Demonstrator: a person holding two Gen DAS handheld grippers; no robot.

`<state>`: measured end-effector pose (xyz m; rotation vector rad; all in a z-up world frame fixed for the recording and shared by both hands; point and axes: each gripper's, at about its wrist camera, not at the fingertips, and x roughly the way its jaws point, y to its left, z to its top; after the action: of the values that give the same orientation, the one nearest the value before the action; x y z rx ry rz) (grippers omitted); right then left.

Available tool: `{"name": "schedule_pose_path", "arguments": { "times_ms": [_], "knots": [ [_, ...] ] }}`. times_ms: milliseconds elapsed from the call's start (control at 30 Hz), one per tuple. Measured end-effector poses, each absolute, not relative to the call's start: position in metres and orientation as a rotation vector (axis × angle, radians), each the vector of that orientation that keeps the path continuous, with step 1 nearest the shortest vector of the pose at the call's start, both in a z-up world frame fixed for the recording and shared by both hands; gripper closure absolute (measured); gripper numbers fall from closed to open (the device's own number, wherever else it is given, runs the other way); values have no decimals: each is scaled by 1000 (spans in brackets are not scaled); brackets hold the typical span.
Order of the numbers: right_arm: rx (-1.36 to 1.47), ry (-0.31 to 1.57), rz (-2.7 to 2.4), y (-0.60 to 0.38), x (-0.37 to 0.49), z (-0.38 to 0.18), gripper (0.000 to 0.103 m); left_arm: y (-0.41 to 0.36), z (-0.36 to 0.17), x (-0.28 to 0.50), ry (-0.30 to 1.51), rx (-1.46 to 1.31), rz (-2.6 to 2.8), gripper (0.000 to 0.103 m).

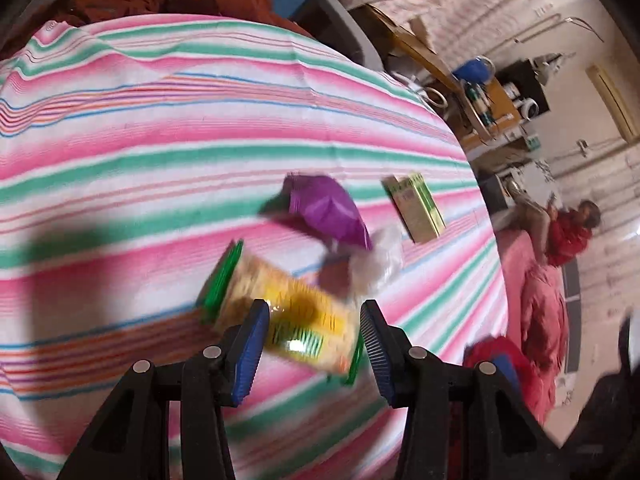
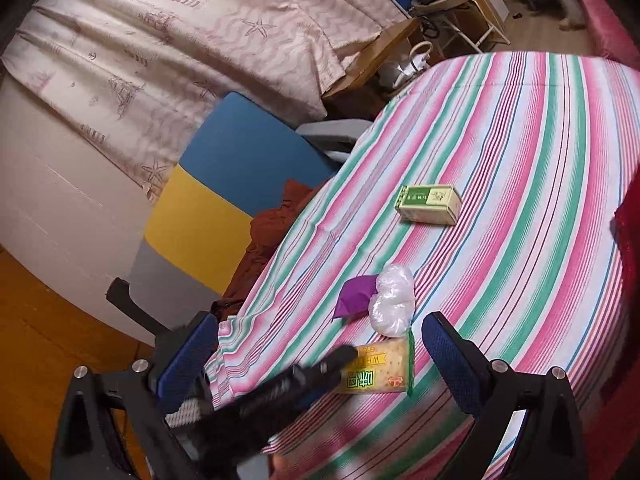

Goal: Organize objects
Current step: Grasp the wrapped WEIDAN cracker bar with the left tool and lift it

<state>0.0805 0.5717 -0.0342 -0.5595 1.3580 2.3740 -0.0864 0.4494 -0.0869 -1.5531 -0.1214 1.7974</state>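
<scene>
Four items lie on the striped desk (image 2: 520, 160); left gripper (image 1: 314, 334) fingers spread astride the cracker packet (image 1: 288, 316), apparently to grasp it; right gripper (image 2: 320, 354) fingers spread, empty.

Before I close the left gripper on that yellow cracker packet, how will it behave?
The cracker packet looks like thin glossy film, so probably light and slippery between the left gripper pads. Its flat rectangular shape should not roll. The crackers inside likely break under a hard squeeze.

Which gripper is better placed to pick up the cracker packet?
Left. The left gripper is open with the cracker packet between its fingers; the right gripper is open but farther back.
</scene>
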Motion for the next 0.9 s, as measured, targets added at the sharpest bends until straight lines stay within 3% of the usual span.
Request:
{"name": "schedule_pose_path", "arguments": {
  "times_ms": [200, 433, 600, 900],
  "knots": [
    [-583, 1386, 2356, 574, 80, -39, 0, 471, -84, -93, -15, -1544, 1883, 55],
    [-588, 1415, 2329, 577, 82, -42, 0, 493, -94, -91, 317, -1516, 1898, 55],
    [-600, 1441, 2305, 580, 82, -46, 0, 469, -98, -79, 448, -1437, 1884, 56],
    [-634, 1458, 2277, 581, 80, -51, 0, 392, -94, -51, 506, -1352, 1886, 56]
  ]
}}
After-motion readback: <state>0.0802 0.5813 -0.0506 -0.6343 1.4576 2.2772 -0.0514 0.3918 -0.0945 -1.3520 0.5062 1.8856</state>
